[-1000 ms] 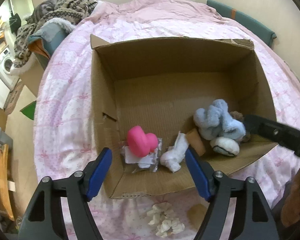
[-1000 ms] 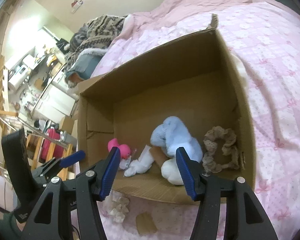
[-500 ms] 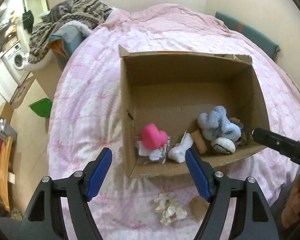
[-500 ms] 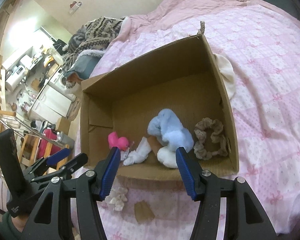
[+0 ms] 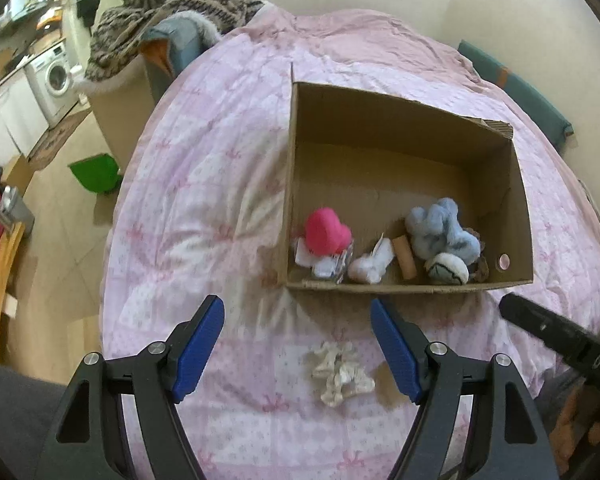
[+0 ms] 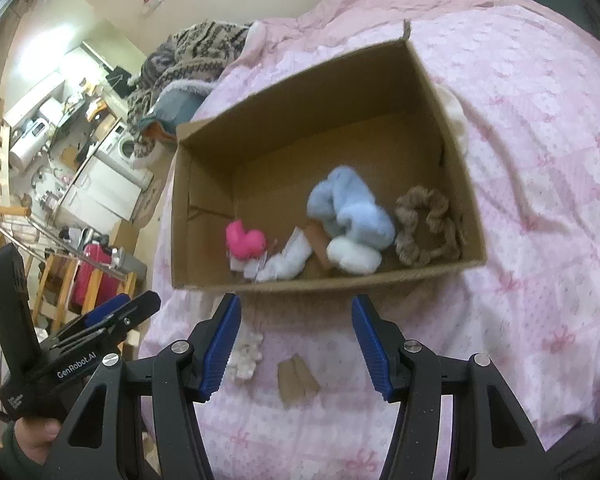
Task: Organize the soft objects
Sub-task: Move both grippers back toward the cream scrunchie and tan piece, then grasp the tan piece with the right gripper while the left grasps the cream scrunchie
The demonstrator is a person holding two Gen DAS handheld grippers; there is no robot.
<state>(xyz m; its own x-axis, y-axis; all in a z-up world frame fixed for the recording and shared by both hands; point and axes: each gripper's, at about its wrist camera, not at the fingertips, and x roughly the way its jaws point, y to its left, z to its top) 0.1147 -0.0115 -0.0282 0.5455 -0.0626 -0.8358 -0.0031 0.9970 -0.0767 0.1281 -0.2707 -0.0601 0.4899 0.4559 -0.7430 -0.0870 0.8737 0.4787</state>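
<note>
An open cardboard box (image 5: pixel 400 136) (image 6: pixel 332 76) lies on the pink bed. Along its near wall sit a pink heart plush (image 5: pixel 325 231) (image 6: pixel 244 240), a white soft toy (image 5: pixel 372 264) (image 6: pixel 288 262), a blue plush (image 5: pixel 440 232) (image 6: pixel 348 208), a white ball-like toy (image 5: pixel 446 269) (image 6: pixel 354 258) and a brown scrunchie (image 6: pixel 426 226). A cream scrunchie (image 5: pixel 340 372) (image 6: pixel 246 354) and a tan piece (image 6: pixel 296 378) lie on the bed in front of the box. My left gripper (image 5: pixel 298 348) is open above the cream scrunchie. My right gripper (image 6: pixel 296 344) is open above the tan piece.
The pink quilt (image 5: pixel 204 200) covers the bed. A patterned blanket pile (image 5: pixel 172 12) lies at its far left end. A green bin (image 5: pixel 96 172) and a washing machine (image 5: pixel 54 80) stand on the floor to the left. A teal headboard (image 5: pixel 516 92) is at the right.
Both grippers have pulled back from the box, which now looks smaller and farther. The scrunchie and tan piece on the bed now lie between the fingers. Both grippers stayed open.
</note>
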